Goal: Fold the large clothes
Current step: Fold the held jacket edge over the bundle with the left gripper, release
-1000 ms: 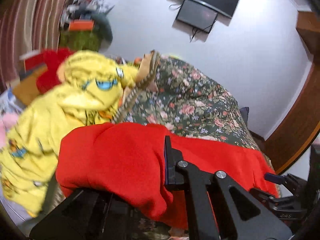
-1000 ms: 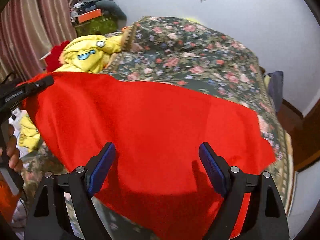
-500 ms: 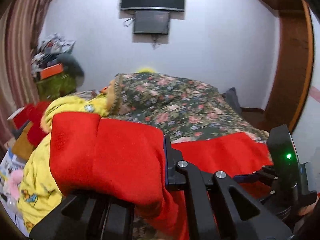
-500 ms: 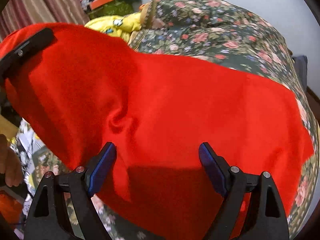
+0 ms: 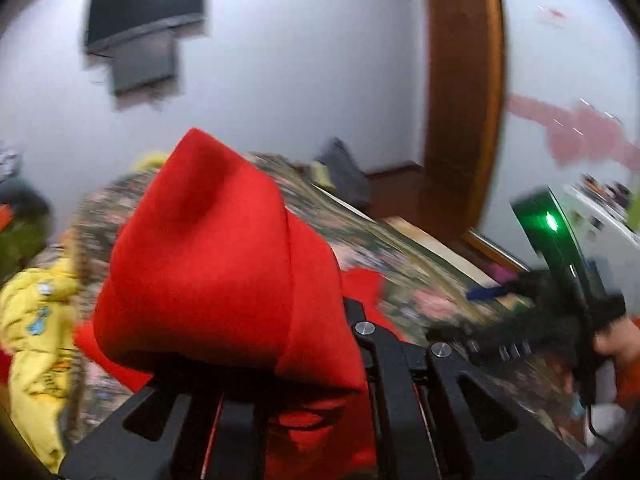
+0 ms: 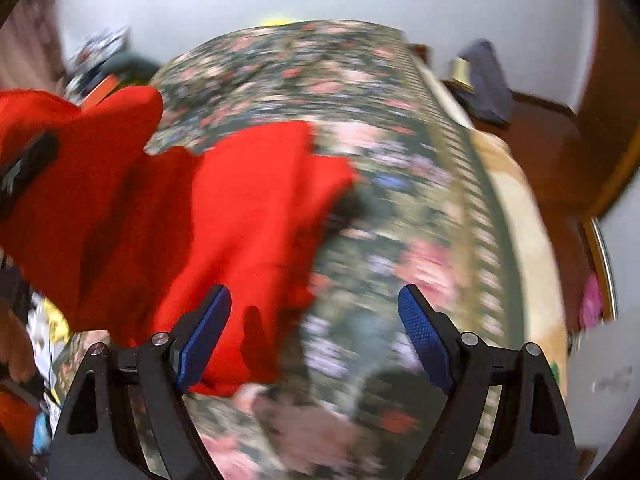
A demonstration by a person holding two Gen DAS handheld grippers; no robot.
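Observation:
A large red garment (image 5: pixel 208 264) is bunched over my left gripper (image 5: pixel 304 344), which is shut on it and holds it above the floral bedspread (image 5: pixel 420 280). The left finger is hidden under the cloth. In the right wrist view the red garment (image 6: pixel 224 208) hangs at the left, and the left gripper (image 6: pixel 28 164) shows there clamped on its upper edge. My right gripper (image 6: pixel 314 332) is open and empty over the bedspread (image 6: pixel 400 220), just right of the garment's lower edge. It also shows in the left wrist view (image 5: pixel 496 292), apart from the cloth.
A yellow printed garment (image 5: pixel 36 320) lies at the bed's left side. A dark cushion (image 6: pixel 484 80) sits by the far right of the bed. A wall TV (image 5: pixel 144 0) and a wooden door frame (image 5: pixel 460 92) are behind. Clutter is piled at the far left (image 6: pixel 100 60).
My left gripper has swung right and lifted, gathering the red garment into a bunch. The garment has slid left off the bed's right part. My right gripper has stayed open.

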